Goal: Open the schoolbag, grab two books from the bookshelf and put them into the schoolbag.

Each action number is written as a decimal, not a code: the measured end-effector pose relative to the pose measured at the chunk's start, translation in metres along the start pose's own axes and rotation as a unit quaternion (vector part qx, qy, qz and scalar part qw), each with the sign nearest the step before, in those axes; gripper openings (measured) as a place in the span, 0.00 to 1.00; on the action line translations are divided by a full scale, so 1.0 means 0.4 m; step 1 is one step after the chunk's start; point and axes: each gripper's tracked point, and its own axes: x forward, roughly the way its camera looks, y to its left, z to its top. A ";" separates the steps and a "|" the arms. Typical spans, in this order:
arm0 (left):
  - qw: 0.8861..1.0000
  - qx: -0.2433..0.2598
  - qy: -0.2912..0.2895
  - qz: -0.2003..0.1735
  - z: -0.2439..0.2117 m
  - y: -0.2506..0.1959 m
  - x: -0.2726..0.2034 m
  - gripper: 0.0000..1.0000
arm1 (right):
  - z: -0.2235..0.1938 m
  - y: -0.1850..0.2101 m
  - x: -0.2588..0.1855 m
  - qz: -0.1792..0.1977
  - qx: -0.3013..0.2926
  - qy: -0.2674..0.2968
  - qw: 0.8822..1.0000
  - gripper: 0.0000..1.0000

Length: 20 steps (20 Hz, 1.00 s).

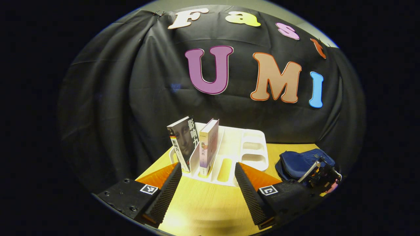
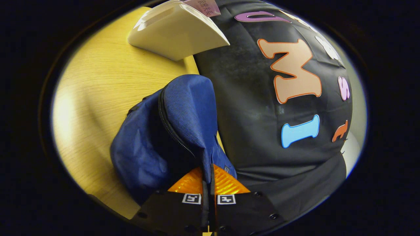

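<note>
Two books stand upright in a white bookshelf (image 1: 252, 147): one with a dark portrait cover (image 1: 183, 144) and a pale one (image 1: 209, 146) beside it. My left gripper (image 1: 208, 175) is open just in front of them, a finger on each side, touching neither. The blue schoolbag (image 1: 300, 164) lies at the right of the table. In the right gripper view my right gripper (image 2: 209, 178) is shut on the schoolbag's flap (image 2: 192, 111) and holds it up, with the zip edge and the dark inside showing. The right gripper (image 1: 320, 177) also appears at the bag in the left gripper view.
The yellow wooden table (image 1: 203, 203) carries everything. The bookshelf's corner (image 2: 177, 31) lies beyond the bag in the right gripper view. The black cloth wall stands close behind the shelf and the bag. Bare tabletop (image 2: 92, 91) lies to the bag's left.
</note>
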 end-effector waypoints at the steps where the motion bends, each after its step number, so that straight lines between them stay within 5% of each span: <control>1: 1.000 0.000 0.000 0.000 0.000 0.001 0.000 0.95 | 0.000 -0.004 -0.003 0.001 0.003 -0.001 1.000 0.02; 11: 1.000 -0.004 0.017 -0.009 0.019 0.023 0.038 0.95 | 0.000 -0.107 -0.023 -0.007 0.090 -0.011 0.996 0.03; 20: 0.996 0.030 0.051 -0.066 0.103 0.013 0.185 0.95 | -0.013 -0.184 -0.027 -0.024 0.163 0.002 0.986 0.03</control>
